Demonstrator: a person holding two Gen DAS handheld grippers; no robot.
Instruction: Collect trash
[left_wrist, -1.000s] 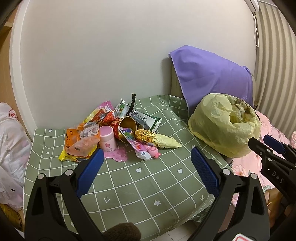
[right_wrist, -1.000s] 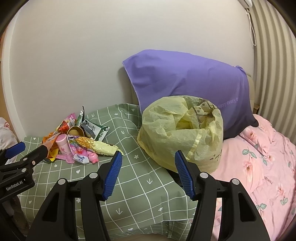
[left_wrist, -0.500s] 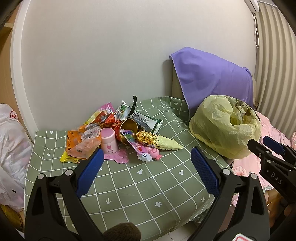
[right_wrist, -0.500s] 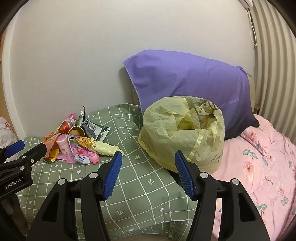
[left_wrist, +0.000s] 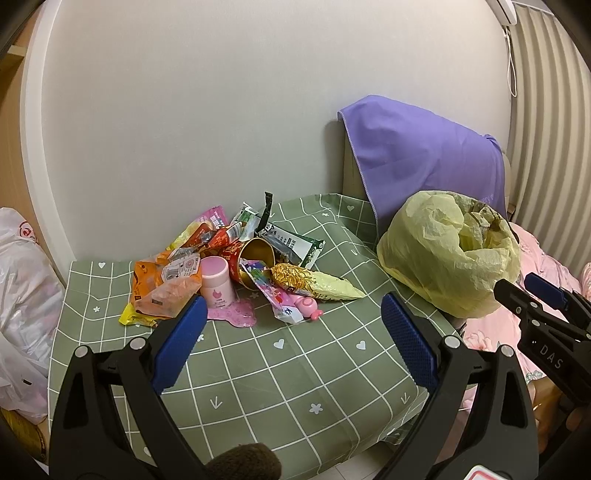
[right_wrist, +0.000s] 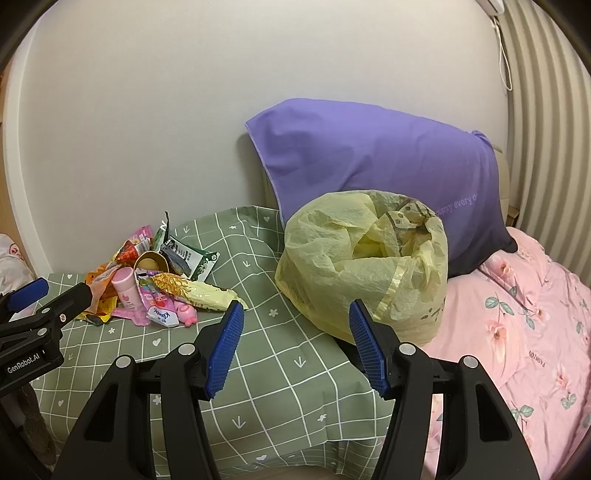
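Hovering over the desk, the left gripper has its jaws wide apart and empty. Trash lies ahead, slightly left, at the desk's back edge. The right gripper, also spread and empty, faces the bag; left is nearer the trash.

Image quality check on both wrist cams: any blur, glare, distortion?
Left wrist: sharp, even indoor light, strong fisheye bending the wall edge, dark vignette corners; a fuzzy blob intrudes at bottom centre. Right wrist: also sharp, no glare, curtain folds bowed by the lens; soft shadow beside the pillow.
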